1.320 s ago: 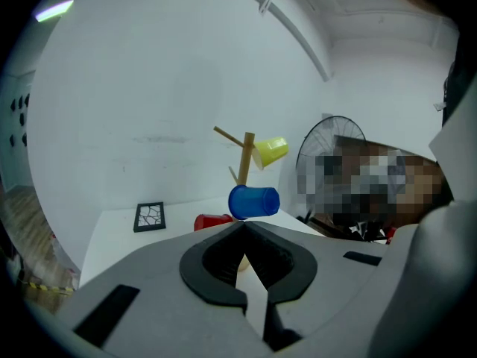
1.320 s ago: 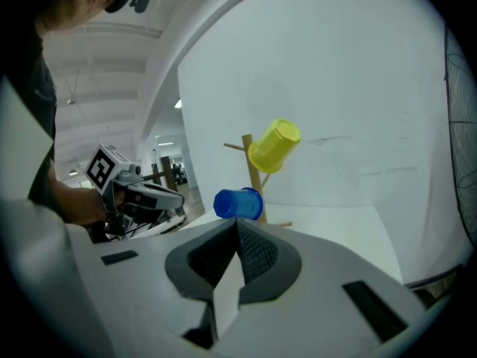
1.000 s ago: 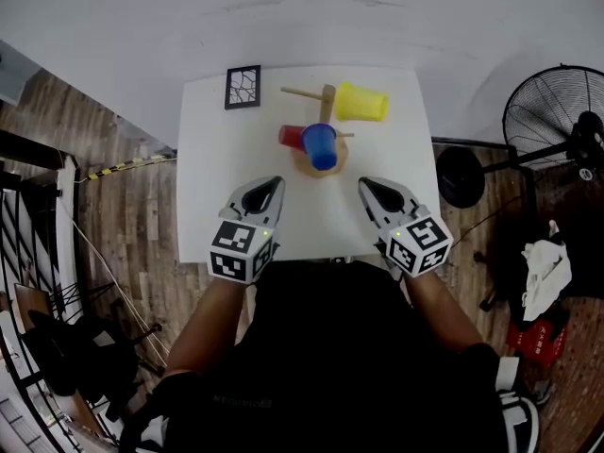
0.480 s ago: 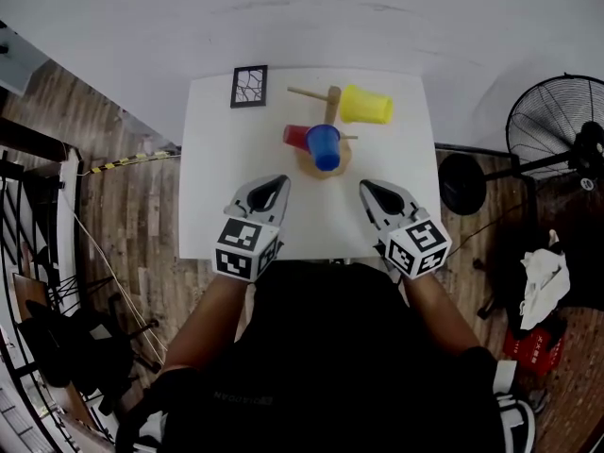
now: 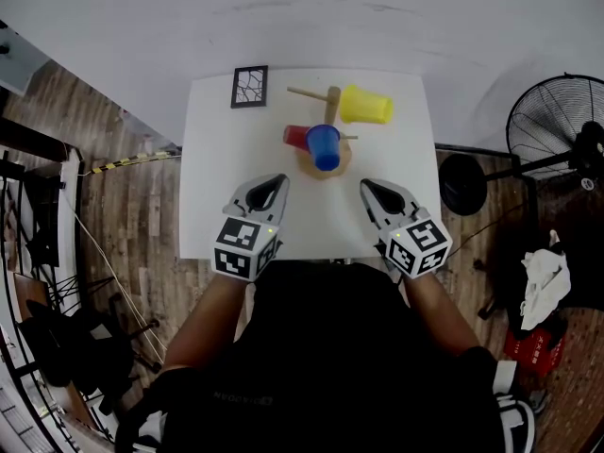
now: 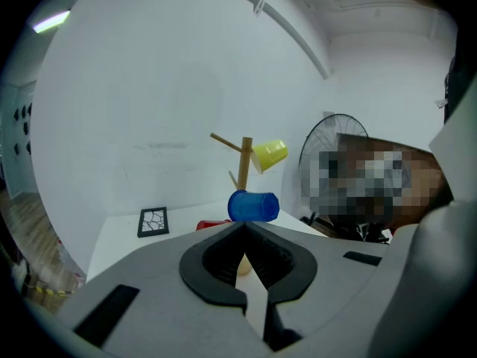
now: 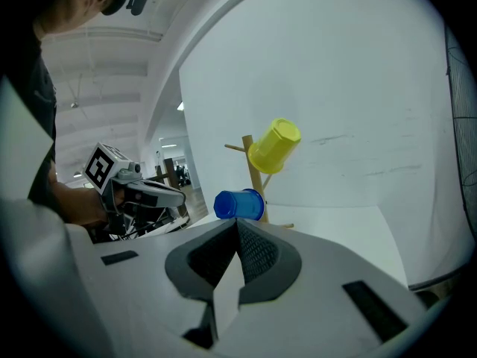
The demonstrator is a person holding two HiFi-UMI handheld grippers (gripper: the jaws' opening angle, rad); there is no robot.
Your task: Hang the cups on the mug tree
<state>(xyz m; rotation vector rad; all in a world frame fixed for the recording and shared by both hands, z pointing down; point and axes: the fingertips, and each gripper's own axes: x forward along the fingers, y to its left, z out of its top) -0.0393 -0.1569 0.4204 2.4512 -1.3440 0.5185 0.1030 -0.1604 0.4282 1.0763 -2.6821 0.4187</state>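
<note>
At the near edge of the tabletop (image 5: 212, 159) I hold my left tool (image 5: 278, 181) and right tool (image 5: 365, 186) shut and empty, well back from the mug tree (image 5: 331, 100). On its pegs hang the yellow cup (image 5: 364, 105) and blue cup (image 5: 323, 146). The red cup (image 5: 294, 137) sits low by the base, hung or lying I cannot tell. If loose, it needs an opened tool reaching in; otherwise the job looks done.

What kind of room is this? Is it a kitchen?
Probably not a kitchen; more likely a test room or workshop. A small white table stands by a bare white wall, with a standing fan beside it.
</note>
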